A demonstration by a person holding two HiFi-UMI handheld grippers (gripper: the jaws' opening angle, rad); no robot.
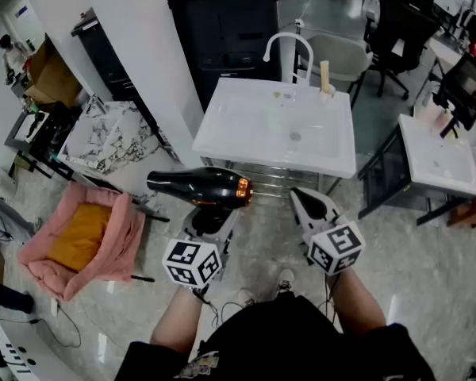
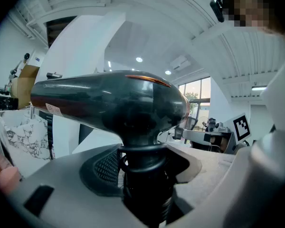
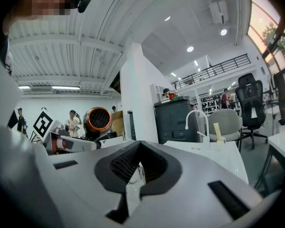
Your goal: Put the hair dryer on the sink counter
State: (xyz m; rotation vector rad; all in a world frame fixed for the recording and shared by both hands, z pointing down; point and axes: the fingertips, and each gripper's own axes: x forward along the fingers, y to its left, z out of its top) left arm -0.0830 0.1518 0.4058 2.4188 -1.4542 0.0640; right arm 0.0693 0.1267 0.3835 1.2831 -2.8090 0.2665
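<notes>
Closest to me, my left gripper [image 2: 145, 175] has its pale grey jaws clamped on the handle of the hair dryer [image 2: 109, 101], with the dark ridged pads pressing the round black stem just under the barrel. The dryer is in the air, short of the near edge of the sink counter [image 1: 222, 121] and off its left corner. Its barrel lies level and crosswise, the tapered nozzle pointing away from the counter's middle and the copper-ringed rear grille toward my right gripper [image 1: 313, 205]. That gripper hangs empty before the same near edge, its jaws pressed together. The shell is hard, glossy plastic, smooth and rounded, so I judge it stiff but slippery. With most of its weight in the barrel above my hold, it should want to swing or twist about the handle. High on the handle, close under the barrel, seems the right place to hold it. The counter is a flat white slab, apparently glazed, with a shallow basin and a curved white faucet [image 1: 288, 46] at its far edge. I expect the dryer to slide or roll there unless I lay it down on its side.
</notes>
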